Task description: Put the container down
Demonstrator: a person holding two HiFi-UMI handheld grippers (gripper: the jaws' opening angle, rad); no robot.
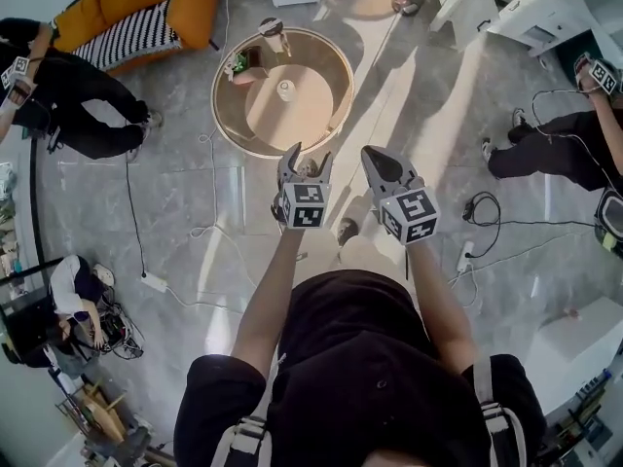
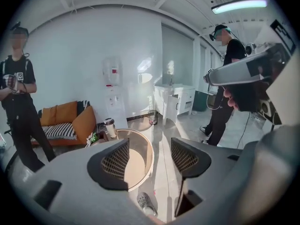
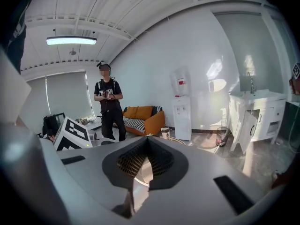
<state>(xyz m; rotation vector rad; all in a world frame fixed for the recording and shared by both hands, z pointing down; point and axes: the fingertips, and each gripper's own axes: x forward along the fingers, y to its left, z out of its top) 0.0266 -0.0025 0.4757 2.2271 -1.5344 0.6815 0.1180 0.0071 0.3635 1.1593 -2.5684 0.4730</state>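
Left tool (image 1: 310,159), right tool (image 1: 372,154) over grey floor (image 1: 175,197)

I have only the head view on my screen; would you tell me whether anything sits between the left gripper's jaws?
Observer: No. The left gripper view shows the left gripper with its jaws apart and empty; only the round table shows through the gap.
Operator: Thank you. And the right one?
Observer: The right gripper view shows the right gripper with its jaws closed together and nothing between them.
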